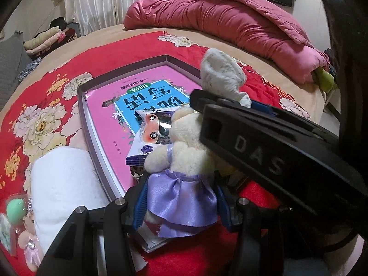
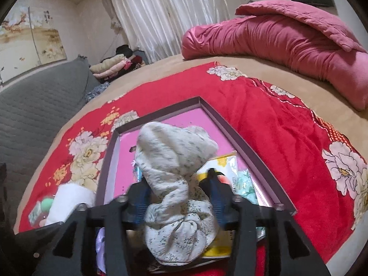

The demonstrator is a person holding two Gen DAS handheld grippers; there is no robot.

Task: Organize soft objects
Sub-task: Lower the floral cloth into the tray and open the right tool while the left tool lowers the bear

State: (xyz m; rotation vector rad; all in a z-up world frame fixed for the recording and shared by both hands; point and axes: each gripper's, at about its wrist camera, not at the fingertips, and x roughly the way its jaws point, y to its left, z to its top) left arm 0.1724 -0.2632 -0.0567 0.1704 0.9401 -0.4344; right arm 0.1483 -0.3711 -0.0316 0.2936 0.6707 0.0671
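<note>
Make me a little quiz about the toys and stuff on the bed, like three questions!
1. True or false: the left gripper holds a plush toy in a purple dress.
2. What does the right gripper squeeze? A) a green ball B) a bunched grey-white flowery cloth C) a book
3. Fill in: the shallow box sits on a ____ blanket with flowers.

Key: 1 true. 2 B. 3 red.
</note>
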